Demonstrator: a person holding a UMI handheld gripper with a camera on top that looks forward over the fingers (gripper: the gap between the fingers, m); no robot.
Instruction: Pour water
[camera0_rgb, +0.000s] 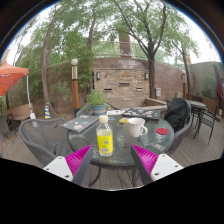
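A clear plastic bottle (105, 137) with a yellow label and white cap stands upright on a round glass patio table (150, 140). To its right sits a white mug (136, 128) with its handle toward the right. My gripper (112, 162) is open, its magenta pads (79, 161) spread wide at the table's near edge. The bottle stands just ahead of the fingers, nearer the left one and apart from both. Nothing is held between them.
Metal mesh chairs (45, 142) ring the table. A black backpack (177, 114) rests on a chair at the right. A flat tray (80, 123) and papers lie on the far side of the tabletop. Brick wall, trees and a red umbrella (10, 78) stand beyond.
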